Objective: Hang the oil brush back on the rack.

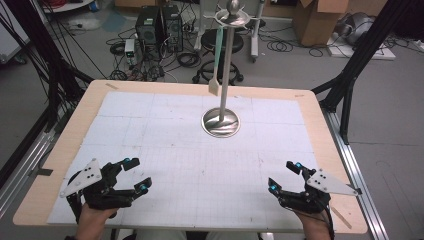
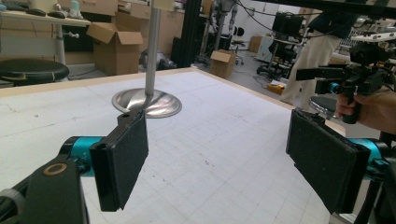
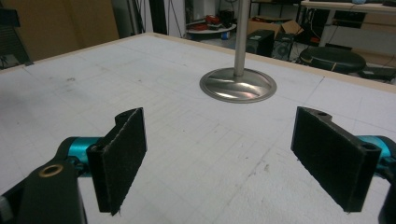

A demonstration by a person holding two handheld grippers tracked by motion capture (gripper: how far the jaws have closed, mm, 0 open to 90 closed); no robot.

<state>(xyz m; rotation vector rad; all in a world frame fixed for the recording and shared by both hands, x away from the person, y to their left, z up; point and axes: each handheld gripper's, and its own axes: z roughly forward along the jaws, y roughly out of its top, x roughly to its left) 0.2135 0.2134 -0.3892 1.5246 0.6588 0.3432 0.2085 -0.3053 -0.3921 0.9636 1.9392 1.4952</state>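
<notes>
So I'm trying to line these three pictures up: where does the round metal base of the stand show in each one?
High view: the metal base lies right of centre on the white gridded mat, beyond both grippers.
Left gripper view: upper left of centre, above the left-hand jaw.
Right gripper view: upper centre, between the jaws and beyond them.
Shared landmark: the upright pole rising from the base.

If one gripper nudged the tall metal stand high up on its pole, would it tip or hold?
The stand would probably hold against a light nudge: its round base is wide and looks like solid polished metal. A push high on the thin pole has more leverage, so it might rock. The spatula hanging from the top ring would likely swing.
</notes>
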